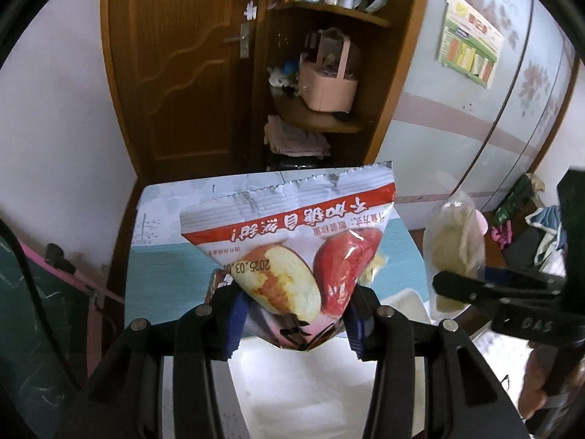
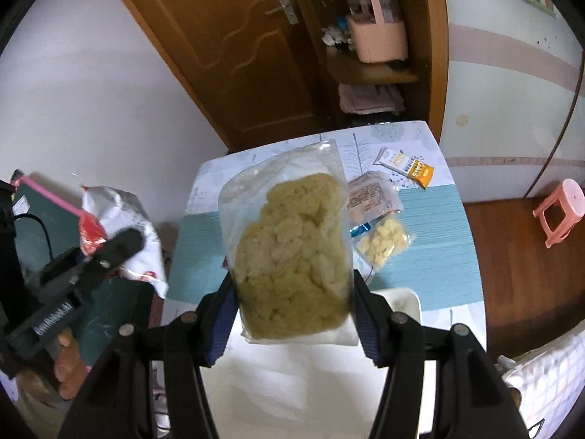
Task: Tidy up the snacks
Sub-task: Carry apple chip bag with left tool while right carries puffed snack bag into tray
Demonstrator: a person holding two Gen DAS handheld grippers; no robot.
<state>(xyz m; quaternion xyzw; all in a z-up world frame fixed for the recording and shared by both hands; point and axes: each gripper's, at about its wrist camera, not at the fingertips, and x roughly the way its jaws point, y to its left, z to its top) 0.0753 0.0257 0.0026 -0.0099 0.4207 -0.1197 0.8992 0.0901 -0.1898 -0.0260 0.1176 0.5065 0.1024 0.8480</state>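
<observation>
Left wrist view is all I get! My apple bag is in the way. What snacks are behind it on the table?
Observer: From the right wrist view, an orange-ended packet lies at the far end of the table.
Operator: Anything else?
Observer: A small clear bag of yellow pieces lies nearer.
Operator: And between them?
Observer: A clear-wrapped brownish snack.
</observation>
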